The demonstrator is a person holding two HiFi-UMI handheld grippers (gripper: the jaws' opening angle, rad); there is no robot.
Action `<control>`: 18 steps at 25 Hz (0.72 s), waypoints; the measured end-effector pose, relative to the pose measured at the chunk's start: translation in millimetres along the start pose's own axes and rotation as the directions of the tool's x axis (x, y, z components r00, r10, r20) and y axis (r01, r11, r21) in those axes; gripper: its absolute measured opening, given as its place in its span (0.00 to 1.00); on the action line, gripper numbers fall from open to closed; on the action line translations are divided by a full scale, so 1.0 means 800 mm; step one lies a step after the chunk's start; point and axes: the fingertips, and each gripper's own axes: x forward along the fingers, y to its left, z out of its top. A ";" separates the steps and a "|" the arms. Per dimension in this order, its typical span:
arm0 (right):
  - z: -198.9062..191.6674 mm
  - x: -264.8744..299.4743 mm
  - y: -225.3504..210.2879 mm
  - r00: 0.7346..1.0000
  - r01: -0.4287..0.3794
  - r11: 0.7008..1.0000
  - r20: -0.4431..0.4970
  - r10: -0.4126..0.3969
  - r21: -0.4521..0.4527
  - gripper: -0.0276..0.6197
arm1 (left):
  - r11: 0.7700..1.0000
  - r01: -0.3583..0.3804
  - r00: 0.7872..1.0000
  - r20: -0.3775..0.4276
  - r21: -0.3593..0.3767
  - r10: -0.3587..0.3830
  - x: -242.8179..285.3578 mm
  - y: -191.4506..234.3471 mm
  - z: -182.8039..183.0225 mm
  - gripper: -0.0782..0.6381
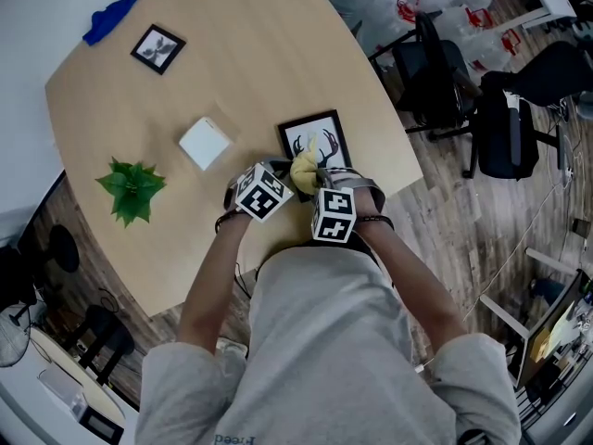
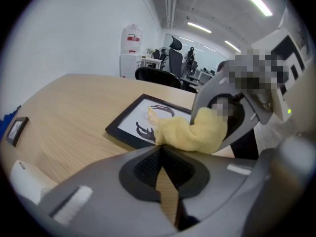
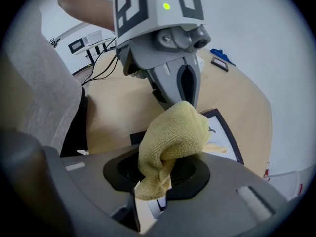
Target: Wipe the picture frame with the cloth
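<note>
A black picture frame (image 1: 316, 138) holding an antler print lies flat near the table's near edge; it also shows in the left gripper view (image 2: 129, 121) and the right gripper view (image 3: 226, 130). My right gripper (image 3: 157, 176) is shut on a bunched yellow cloth (image 3: 173, 135), whose loose end rests on the frame's near part (image 1: 304, 169). Facing it at close range, my left gripper (image 2: 164, 156) has its jaws together with nothing between them. It hovers over the table just at the frame's near left corner. The cloth (image 2: 193, 132) hides part of the print.
On the wooden table (image 1: 241, 54) stand a white box (image 1: 205, 143), a green plant (image 1: 132, 188) and a small black frame (image 1: 158, 48); a blue cloth (image 1: 111, 17) lies at the far edge. Office chairs (image 1: 440, 77) stand to the right of the table.
</note>
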 end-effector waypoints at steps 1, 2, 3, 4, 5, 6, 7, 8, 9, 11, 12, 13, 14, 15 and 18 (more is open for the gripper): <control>-0.003 0.001 0.005 1.000 -0.005 1.000 -0.019 0.005 -0.028 0.21 | 1.000 0.001 1.000 0.002 -0.008 -0.001 0.000 0.000 0.000 0.18; -0.005 0.003 0.011 0.999 -0.008 0.998 -0.038 0.005 -0.064 0.21 | 1.000 0.002 1.000 0.005 -0.015 -0.002 0.000 0.001 0.001 0.18; -0.004 0.004 0.016 0.998 -0.006 0.994 -0.055 0.000 -0.108 0.21 | 1.000 0.002 1.000 0.008 -0.021 -0.002 0.000 0.002 0.001 0.18; -0.002 0.005 0.020 0.997 0.000 0.987 -0.073 -0.011 -0.160 0.20 | 1.000 0.001 1.000 0.010 -0.025 0.000 -0.001 0.002 0.002 0.18; 0.000 0.005 0.023 0.995 0.006 0.977 -0.092 -0.026 -0.214 0.19 | 1.000 -0.002 1.000 0.011 -0.027 0.002 -0.001 0.002 0.002 0.18; 0.001 0.005 0.024 0.993 0.008 0.965 -0.111 -0.039 -0.261 0.19 | 1.000 -0.004 1.000 0.010 -0.027 0.004 -0.001 0.002 0.003 0.18; 0.002 0.006 0.026 0.991 0.005 0.954 -0.128 -0.046 -0.298 0.19 | 1.000 -0.006 1.000 0.009 -0.027 0.007 0.000 0.001 0.003 0.18; 0.002 0.006 0.027 0.989 -0.002 0.945 -0.143 -0.047 -0.327 0.19 | 1.000 -0.009 1.000 0.007 -0.027 0.009 0.000 0.001 0.003 0.18; 0.001 0.006 0.029 0.987 -0.011 0.935 -0.154 -0.046 -0.354 0.19 | 1.000 -0.012 1.000 0.006 -0.025 0.012 0.000 0.001 0.003 0.18; -0.001 0.006 0.035 0.984 -0.030 0.913 -0.171 -0.044 -0.407 0.19 | 1.000 -0.018 1.000 0.005 -0.021 0.018 0.000 0.001 0.003 0.18; -0.003 0.006 0.039 0.983 -0.038 0.902 -0.177 -0.043 -0.431 0.19 | 1.000 -0.022 1.000 0.005 -0.020 0.022 0.000 0.001 0.002 0.18; -0.004 0.006 0.043 0.983 -0.045 0.893 -0.180 -0.041 -0.448 0.19 | 0.999 -0.026 1.000 0.004 -0.019 0.026 0.000 0.002 0.001 0.18; -0.006 0.005 0.046 0.983 -0.047 0.889 -0.179 -0.040 -0.455 0.19 | 0.999 -0.030 1.000 0.002 -0.020 0.030 0.000 0.002 0.001 0.18; -0.007 0.004 0.048 0.984 -0.045 0.890 -0.173 -0.039 -0.453 0.19 | 0.999 -0.033 0.999 0.001 -0.020 0.034 0.000 0.002 0.000 0.18; -0.010 0.001 0.047 0.988 -0.029 0.908 -0.152 -0.038 -0.418 0.19 | 0.999 -0.041 0.999 -0.001 -0.018 0.041 0.000 0.004 0.002 0.18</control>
